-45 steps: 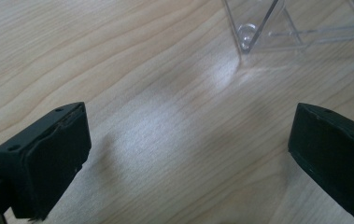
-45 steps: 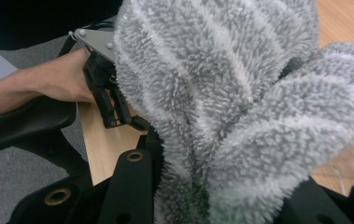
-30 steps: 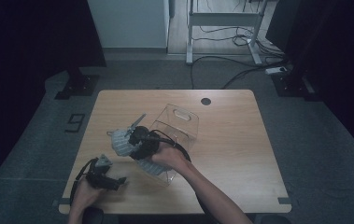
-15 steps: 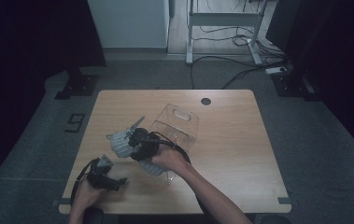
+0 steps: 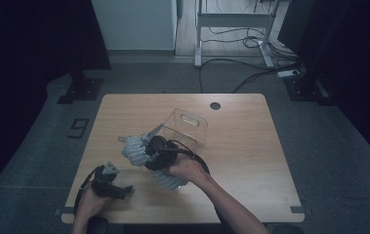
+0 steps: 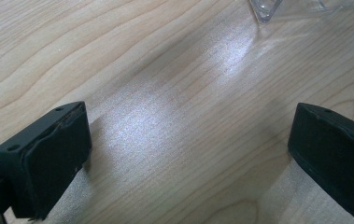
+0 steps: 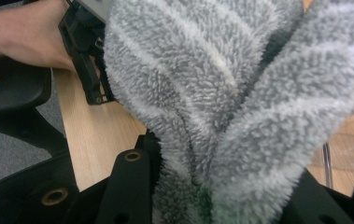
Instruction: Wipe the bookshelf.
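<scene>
Progress so far, as the frames allow you to judge it: the pickup is done, the putting-away is not.

Far left, your left gripper (image 5: 116, 187) sits low at the near edge of the worktop (image 5: 251, 146), in your left hand (image 5: 89, 204). Its fingers (image 6: 53, 158) are spread wide with bare wood between them in the left gripper view; nothing is held. A corner of the clear plastic bin (image 6: 265, 9) shows at the top of that view, well apart from the fingers. This hand looks idle for now.

Centre, your right gripper (image 5: 146, 152) has a fluffy grey striped cloth (image 5: 133, 150), likely a sock or small towel. In the right gripper view the cloth (image 7: 221, 107) bunches between the fingers and fills the gap, so they are clenched on it. From above, one part of the cloth sticks out to the left of the gripper and another part lies under your right hand (image 5: 185, 168); whether that lower part is lifted clear of the wood, you cannot tell.

Just right of the gripper stands the bin (image 5: 187, 129), tilted, its handle cut-out at the far wall. The cloth is beside it, not inside.

Left to do, by this reading: carry the cloth over the bin's opening, let go, and check nothing hangs over the rim.
</scene>
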